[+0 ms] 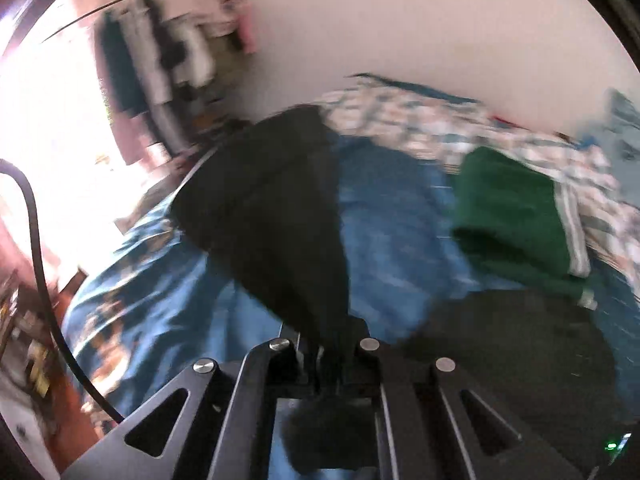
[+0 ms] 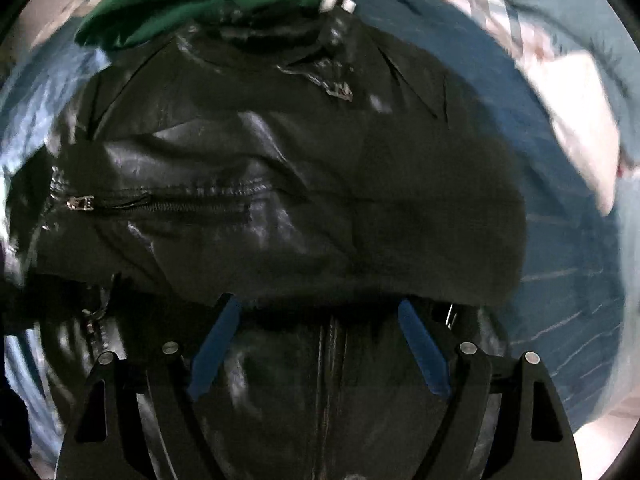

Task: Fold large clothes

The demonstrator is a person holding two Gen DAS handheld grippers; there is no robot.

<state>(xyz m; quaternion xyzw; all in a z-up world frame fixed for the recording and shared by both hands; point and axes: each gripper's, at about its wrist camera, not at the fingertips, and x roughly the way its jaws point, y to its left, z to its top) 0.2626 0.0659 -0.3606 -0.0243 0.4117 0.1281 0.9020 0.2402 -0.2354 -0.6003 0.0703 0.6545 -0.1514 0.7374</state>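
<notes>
Folding the black leather jacket is the step in hand, by my read: it lies spread on the bed, over the blue bedsheet, its collar end touching the green garment at the far side.

How to do it well, largest concern first:
- Bed: keep the body of the jacket flat on the sheet; leather is stiff and slick, so it will likely spring back unless the fold is laid down and pressed.
- Jacket part in the left hand-held gripper: its fingers are together, clamped on black fabric that rises lifted in front of the lens. Looks like a sleeve or side panel, cannot tell which. Carry it across low and land it square on the body, no twist.
- Right hand-held gripper: blue-padded fingers apart, holding nothing, poised just above the jacket. Best used to pin the body or grab the matching edge.
- Zips: keep the zipper pull off the fold line.

Count: bed 1; checked blanket 1; leather jacket 1; green garment with white stripes 1; hand-held grippers 2; zipper pulls clearly visible 1, a second near the lower left edge is too blurred to confirm.
</notes>
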